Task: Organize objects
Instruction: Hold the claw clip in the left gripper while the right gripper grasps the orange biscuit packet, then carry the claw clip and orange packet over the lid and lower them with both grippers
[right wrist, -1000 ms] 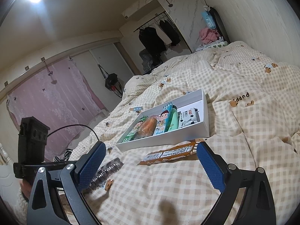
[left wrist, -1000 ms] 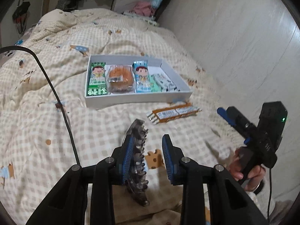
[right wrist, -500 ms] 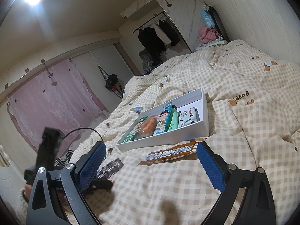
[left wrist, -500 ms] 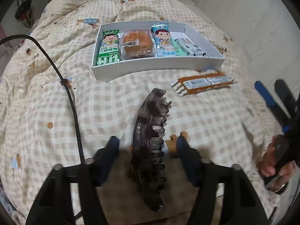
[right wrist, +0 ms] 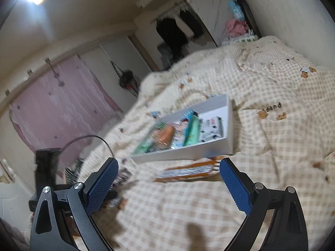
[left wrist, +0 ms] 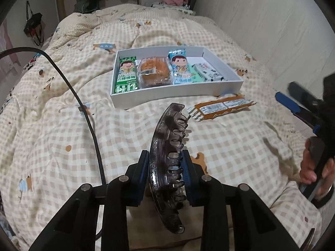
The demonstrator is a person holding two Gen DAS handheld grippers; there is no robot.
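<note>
We hold our left gripper low over the checked quilt, pointing at the shallow white cardboard box | clamped on a dark translucent plastic hair claw clip | our right gripper hovers level, spread wide, nothing between its pads.

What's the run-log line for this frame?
left claw: shut on hair clip | right claw: open, empty | snack bar: on quilt beside white box | box: four snacks
</note>
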